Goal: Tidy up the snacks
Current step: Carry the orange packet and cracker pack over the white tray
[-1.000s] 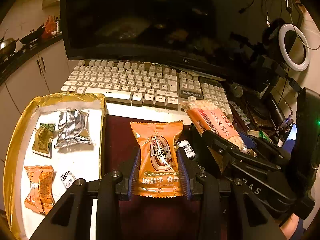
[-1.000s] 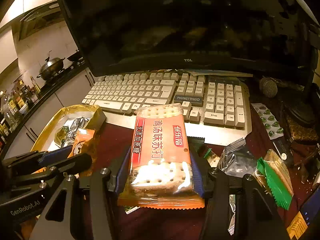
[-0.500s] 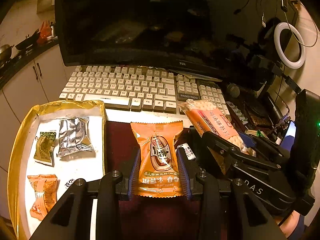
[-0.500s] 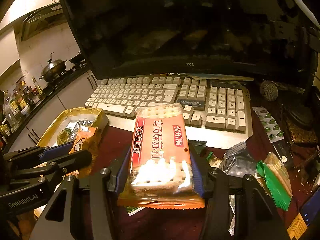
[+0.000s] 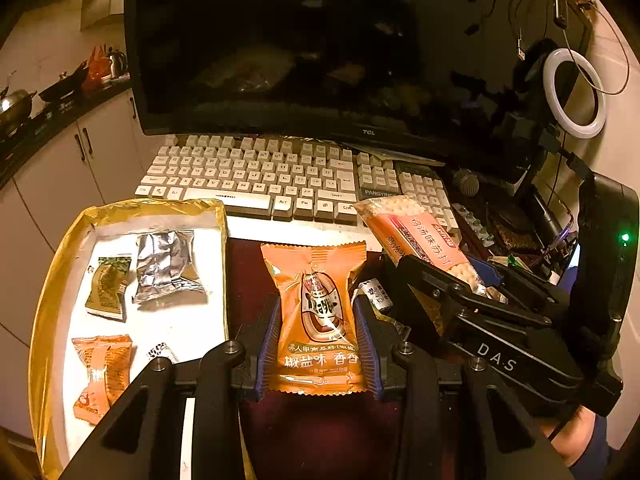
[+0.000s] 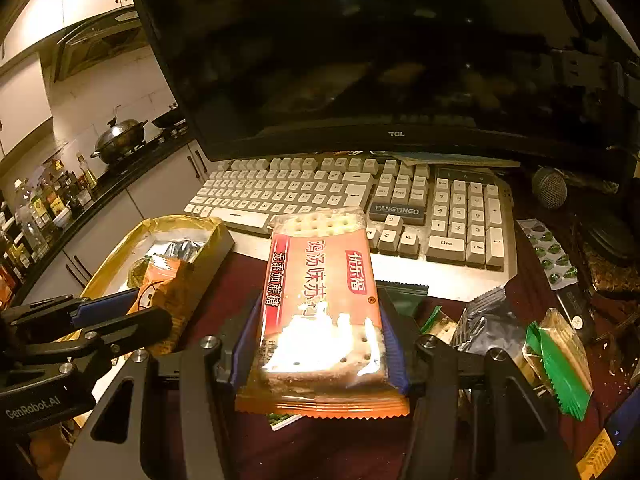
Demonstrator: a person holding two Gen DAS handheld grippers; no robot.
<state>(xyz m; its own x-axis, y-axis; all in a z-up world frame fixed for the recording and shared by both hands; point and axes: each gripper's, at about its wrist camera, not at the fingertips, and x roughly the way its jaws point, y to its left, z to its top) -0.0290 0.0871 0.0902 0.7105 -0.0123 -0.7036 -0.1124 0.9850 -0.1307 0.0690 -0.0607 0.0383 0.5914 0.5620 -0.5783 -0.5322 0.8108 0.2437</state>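
The left gripper (image 5: pixel 318 344) is clamped on a small orange snack packet (image 5: pixel 316 312), its blue pads pressing the packet's two long sides. The packet is a pillow-shaped pouch with zigzag-cut ends, a brown and white oval emblem in the middle and pale Chinese lettering across its lower part; it stands lengthwise between the fingers, raised above the dark red tabletop (image 5: pixel 248 276), just right of the tray. The right gripper (image 6: pixel 320 344) grips a longer cracker pack (image 6: pixel 320 292) in the same way: an orange wrapper with red bands of Chinese writing, clear at both ends so that pale, holed soda crackers show through, with strong glare on its lower window. In the left wrist view this pack (image 5: pixel 420 240) juts up to the right of the orange packet, in front of the keyboard (image 5: pixel 260 176). The gold-rimmed tray (image 5: pixel 52 280) with a white floor lies at the left and holds a crumpled silver pouch (image 5: pixel 166 266), a green and gold sachet (image 5: pixel 108 286), an orange twin-wrapped snack (image 5: pixel 102 376) and a small black-and-white sweet (image 5: pixel 160 350). To the right of the cracker pack, more snacks lie loose on the table, among them a silver packet (image 6: pixel 488 324) and a green-edged packet (image 6: pixel 556 364). A dark monitor (image 6: pixel 380 52) stands behind the keyboard.
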